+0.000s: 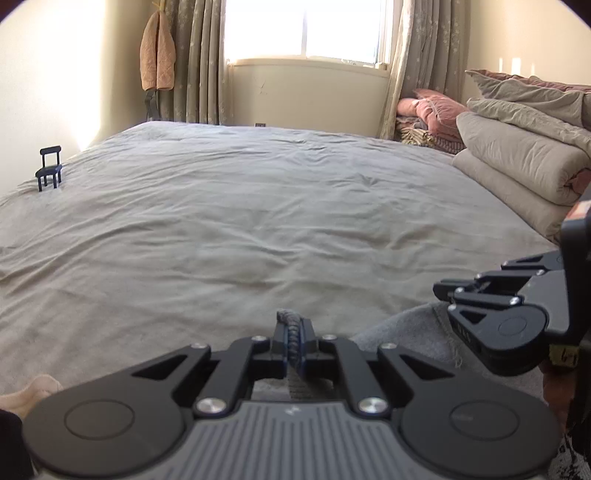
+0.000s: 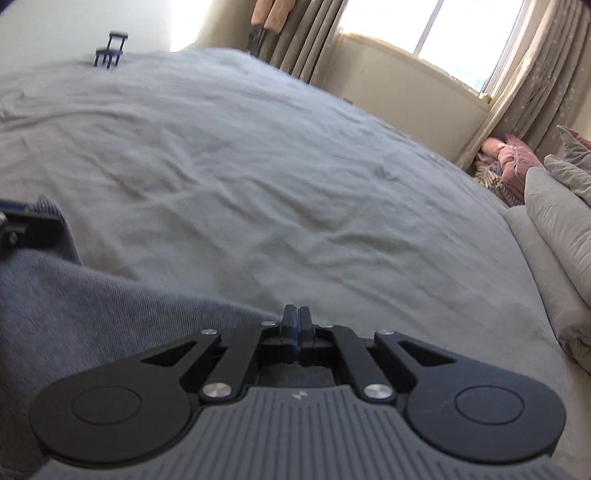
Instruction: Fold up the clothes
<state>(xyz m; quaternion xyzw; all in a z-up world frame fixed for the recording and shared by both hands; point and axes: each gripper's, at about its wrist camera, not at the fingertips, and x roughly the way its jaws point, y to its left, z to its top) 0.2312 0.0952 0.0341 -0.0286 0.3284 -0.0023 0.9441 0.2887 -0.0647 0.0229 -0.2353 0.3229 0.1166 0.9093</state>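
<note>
at the frame's bottom centre, the left hand-held gripper (image 1: 291, 341) pinches the grey knitted garment's (image 1: 406, 328) ribbed edge; right hand-held gripper (image 2: 294, 325), jaws closed on nothing visible, sits at its right edge.

- Left claw (image 1: 293, 341): matt black plastic, shiny metal screws.
- Garment (image 2: 74, 306): grey knitted cloth, ribbed edge.
- Bed (image 1: 258, 206): creased, matt beige cloth.
- Curtains (image 1: 197, 62): patterned cloth.

Both wrist views low over bed (image 1: 240, 206), facing window (image 1: 306, 29), sharing the bedspread
</note>
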